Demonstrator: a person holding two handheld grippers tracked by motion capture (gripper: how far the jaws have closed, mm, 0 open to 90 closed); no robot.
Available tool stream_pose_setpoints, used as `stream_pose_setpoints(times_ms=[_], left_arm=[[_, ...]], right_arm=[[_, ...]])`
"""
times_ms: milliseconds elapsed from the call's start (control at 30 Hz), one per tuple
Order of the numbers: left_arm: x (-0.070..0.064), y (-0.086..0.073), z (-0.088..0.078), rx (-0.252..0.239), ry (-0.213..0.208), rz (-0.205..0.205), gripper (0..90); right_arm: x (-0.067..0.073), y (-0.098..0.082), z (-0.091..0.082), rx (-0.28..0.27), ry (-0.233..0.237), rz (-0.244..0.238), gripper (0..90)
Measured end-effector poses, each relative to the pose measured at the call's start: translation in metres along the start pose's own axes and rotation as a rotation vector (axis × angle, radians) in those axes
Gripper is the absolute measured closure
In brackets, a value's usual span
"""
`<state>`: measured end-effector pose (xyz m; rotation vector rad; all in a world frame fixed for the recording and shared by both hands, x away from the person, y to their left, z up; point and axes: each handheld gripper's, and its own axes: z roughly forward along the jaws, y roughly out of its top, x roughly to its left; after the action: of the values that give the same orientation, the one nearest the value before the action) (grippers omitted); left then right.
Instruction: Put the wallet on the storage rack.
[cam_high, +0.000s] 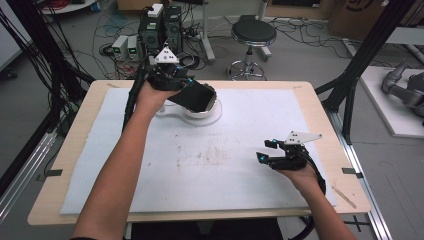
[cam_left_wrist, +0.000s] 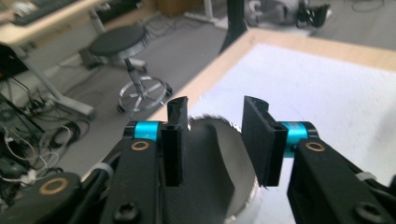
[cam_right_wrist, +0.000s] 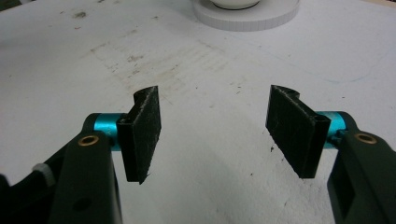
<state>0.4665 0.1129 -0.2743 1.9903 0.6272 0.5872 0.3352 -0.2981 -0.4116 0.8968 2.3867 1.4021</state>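
Observation:
A black jug (cam_high: 195, 96) with a silvery inside stands on a round white base (cam_high: 202, 116) at the far middle of the table. My left gripper (cam_high: 186, 84) reaches it from the left. In the left gripper view (cam_left_wrist: 215, 135) its jaws flank a curved black part of the jug (cam_left_wrist: 205, 177), and a strip of the silvery wall (cam_left_wrist: 236, 158) shows between that part and the right pad. My right gripper (cam_high: 265, 150) rests low over the white mat (cam_high: 200, 165) at the right front, open with nothing in it (cam_right_wrist: 215, 130). The white base (cam_right_wrist: 247, 16) lies ahead of it.
The mat has grey smudges (cam_high: 205, 157) in its middle. Bare wooden table edge (cam_high: 325, 125) runs around it. Beyond the far edge stand computer towers (cam_high: 160, 27) and a black stool (cam_high: 253, 32) among cables. A black frame post (cam_high: 360, 55) rises at the right.

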Motion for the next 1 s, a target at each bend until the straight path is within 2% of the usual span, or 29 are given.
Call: stream_pose_setpoints(times_ms=[67,167,267,400,500,633,733,867,1000], left_arm=[[0.0,-0.009,0.006,0.028,0.003,-0.003,64.2],[0.003,-0.019,0.012,0.05,0.03,-0.016,64.2],[0.009,-0.024,0.017,0.074,0.069,-0.037,58.0],[0.014,-0.029,0.023,0.07,0.095,-0.058,57.6],[0.017,-0.03,0.024,0.076,0.104,-0.059,57.3],[0.015,-0.029,0.023,0.067,0.085,-0.064,54.9],[0.011,-0.026,0.021,0.059,0.066,-0.069,49.7],[0.005,-0.021,0.011,0.032,0.044,-0.069,44.8],[-0.001,-0.017,-0.002,0.001,-0.027,-0.092,39.3]], right_arm=[[0.001,0.0,0.0,0.005,0.004,-0.001,36.3],[0.002,0.0,0.001,0.011,0.005,-0.004,36.3],[0.001,0.0,0.003,0.017,0.005,0.002,36.3],[-0.001,-0.001,0.005,0.024,0.007,0.007,36.0],[-0.002,-0.001,0.006,0.028,0.009,0.003,35.8],[-0.001,-0.001,0.007,0.028,0.008,0.006,35.5],[-0.001,-0.001,0.006,0.025,0.007,0.007,35.1],[-0.001,0.0,0.004,0.015,0.001,0.008,34.0],[-0.002,0.0,-0.001,-0.005,-0.007,0.018,33.1]])
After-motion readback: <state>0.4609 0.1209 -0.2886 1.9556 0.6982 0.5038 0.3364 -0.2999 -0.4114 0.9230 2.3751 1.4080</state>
